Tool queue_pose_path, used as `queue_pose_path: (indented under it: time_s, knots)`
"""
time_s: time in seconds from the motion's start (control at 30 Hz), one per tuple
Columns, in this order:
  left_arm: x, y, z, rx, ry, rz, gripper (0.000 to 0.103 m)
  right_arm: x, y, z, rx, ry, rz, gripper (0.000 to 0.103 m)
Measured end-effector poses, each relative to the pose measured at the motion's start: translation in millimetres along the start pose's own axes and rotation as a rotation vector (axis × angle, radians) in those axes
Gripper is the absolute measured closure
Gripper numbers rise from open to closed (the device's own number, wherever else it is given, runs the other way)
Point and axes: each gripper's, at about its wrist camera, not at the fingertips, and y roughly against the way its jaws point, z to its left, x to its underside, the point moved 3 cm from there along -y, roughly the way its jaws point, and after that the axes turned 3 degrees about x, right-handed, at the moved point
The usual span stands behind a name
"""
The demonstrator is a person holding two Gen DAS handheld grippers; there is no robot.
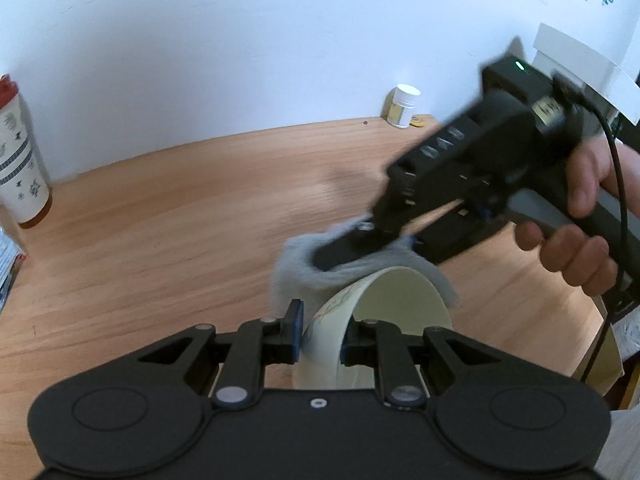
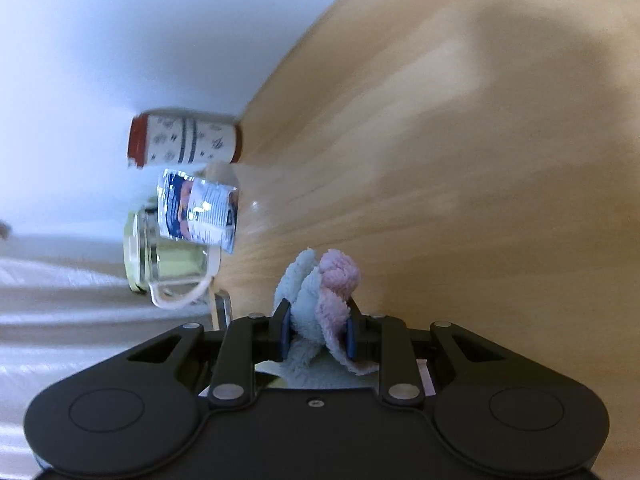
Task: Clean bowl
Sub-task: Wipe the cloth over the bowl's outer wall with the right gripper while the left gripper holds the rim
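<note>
Left tool (image 1: 320, 336) on bowl (image 1: 384, 312) rim (cloth's (image 2: 320, 300) pink side only rightward).

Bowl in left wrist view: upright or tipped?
Tipped. The bowl stands on edge, its opening facing sideways toward the right gripper, its wall clamped by the left gripper. The cloth drapes over its far rim.

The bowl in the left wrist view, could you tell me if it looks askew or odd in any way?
Yes: the bowl is tipped on its side, its wall clamped by the left gripper, while the right gripper presses a cloth over its rim. That suits wiping; no spill or damage shows.
</note>
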Motion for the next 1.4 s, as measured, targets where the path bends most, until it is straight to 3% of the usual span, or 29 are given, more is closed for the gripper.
queue_pose_path:
  time_s: [0.2,0.7,0.93,1.2,1.3,1.4]
  knots:
    - [1.2,9.4,-0.7,0.003,0.028,-0.009,0.086,-2.9,-12.6,28.9,0.016,0.113,0.03,0.074]
    - [17.2,10.6,23.1,0.003,0.129,0.001,0.085,17.2,2.7,-40.1,0.049,-0.102,-0.01,0.074]
    - [28.8,8.1,47.0,-0.006,0.207,0.015,0.085,27.8,4.9,-46.5,0.079,-0.104,-0.022,0.074]
    - [37.2,8.9,59.8,0.005,0.259,0.025,0.086,22.3,17.3,-4.0,0.248,0.198,-0.131,0.073]
    - [38.6,10.7,61.5,0.012,0.251,0.033,0.087,27.2,14.2,15.2,0.379,0.384,-0.172,0.072]
    - [39.1,9.5,65.8,0.011,0.256,0.056,0.09,42.2,1.9,29.7,0.503,0.605,-0.165,0.063]
